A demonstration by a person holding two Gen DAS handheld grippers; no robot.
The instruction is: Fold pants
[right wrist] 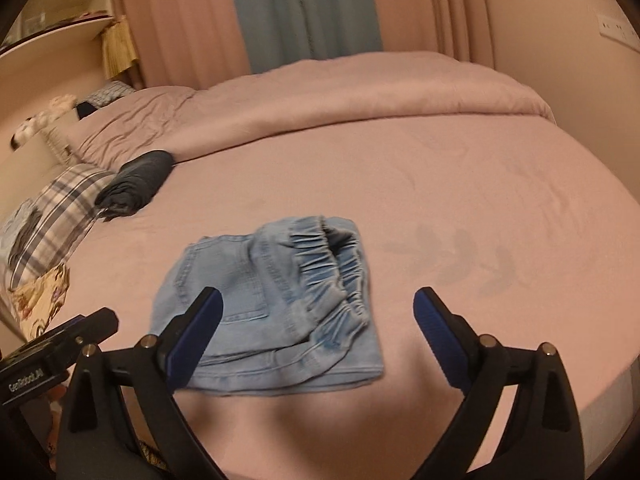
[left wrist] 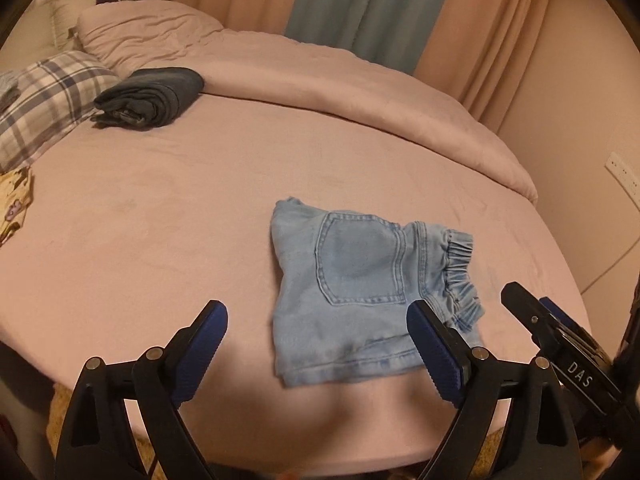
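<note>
Light blue denim pants (left wrist: 360, 288) lie folded into a small bundle on the pink bed (left wrist: 160, 216), back pocket up, elastic waistband to the right. They also show in the right wrist view (right wrist: 280, 304). My left gripper (left wrist: 318, 312) is open and empty, held just above the near edge of the bundle. My right gripper (right wrist: 318, 300) is open and empty, hovering over the bundle's near right side. Part of the right gripper (left wrist: 560, 332) shows at the right edge of the left wrist view.
A dark folded garment (left wrist: 152, 96) lies at the far left by a plaid pillow (left wrist: 44, 100). A pink duvet (left wrist: 320, 80) is bunched along the far side. Curtains (left wrist: 360, 4) hang behind. A wall with an outlet (left wrist: 622, 176) is to the right.
</note>
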